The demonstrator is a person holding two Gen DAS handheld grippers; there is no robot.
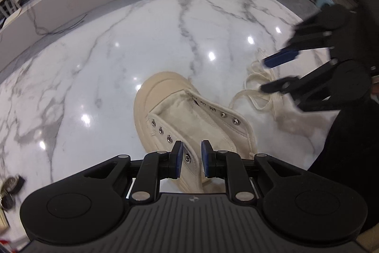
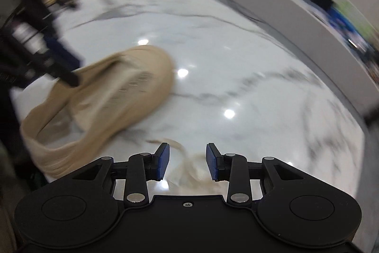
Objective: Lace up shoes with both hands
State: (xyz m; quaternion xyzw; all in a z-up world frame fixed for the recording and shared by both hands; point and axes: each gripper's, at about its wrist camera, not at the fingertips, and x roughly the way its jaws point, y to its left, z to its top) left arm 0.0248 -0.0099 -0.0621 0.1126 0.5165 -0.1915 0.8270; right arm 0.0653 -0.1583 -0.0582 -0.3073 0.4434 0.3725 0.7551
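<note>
Left hand-held gripper (image 1: 191, 159): matte black, ribbed housing, round side discs, silver pivot screws, blue ridged pads (image 1: 205, 158). Right hand-held gripper (image 2: 187, 161) looks the same, small screw at 6 o'clock.

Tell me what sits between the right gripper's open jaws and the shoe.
In the left wrist view, only the loose cream lace on bare marble table lies between the right gripper and the shoe. The right wrist view is blurred.

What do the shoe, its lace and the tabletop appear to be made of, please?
Shoe: cream woven fabric, likely canvas, matte, with shiny metal eyelets and stitched edges. Lace: flat cream woven cord, probably cotton. Tabletop: white, grey-veined, marble or a marble-look slab; glossy, since it mirrors the ceiling lights.
</note>
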